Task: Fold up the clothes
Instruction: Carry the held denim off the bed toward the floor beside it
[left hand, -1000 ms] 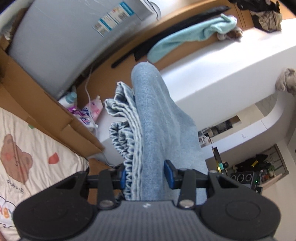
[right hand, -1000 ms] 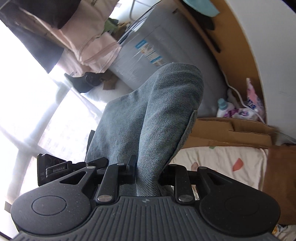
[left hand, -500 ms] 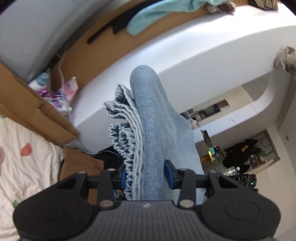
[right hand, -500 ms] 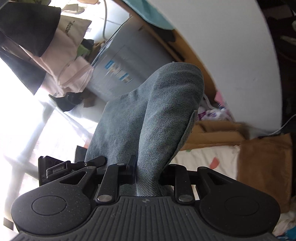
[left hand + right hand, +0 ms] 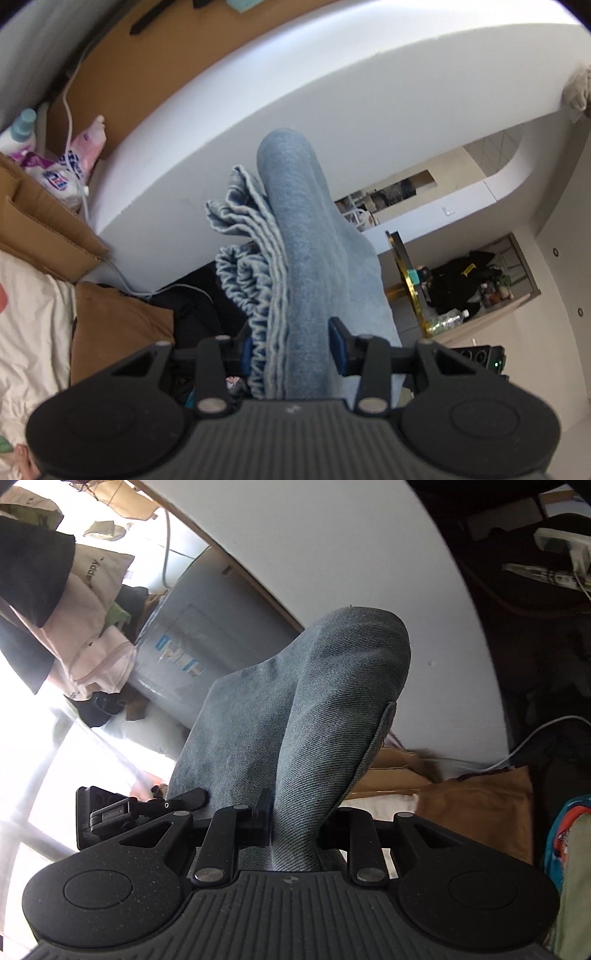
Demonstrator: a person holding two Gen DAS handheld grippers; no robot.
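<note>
Both views have swung downward; left gripper [image 5: 291,350] and right gripper [image 5: 295,819] jaws pinch denim garment [image 5: 295,229] between them.

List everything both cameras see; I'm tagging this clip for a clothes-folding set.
jeans: 1, light blue denim, bunched, clamped in both claws
wall: 1, white, curved, behind the jeans
boxes: several, brown cardboard, left wrist view's left
bottle: 1, pale blue cap, upper left
packets: some, pink and white, beside the bottle
sheet: 1, cream, printed, lower left
appliance: 1, grey, labelled, right wrist view's left
power strip: 1, white, upper right
left claw: 1, black with blue pads
right claw: 1, black
</note>
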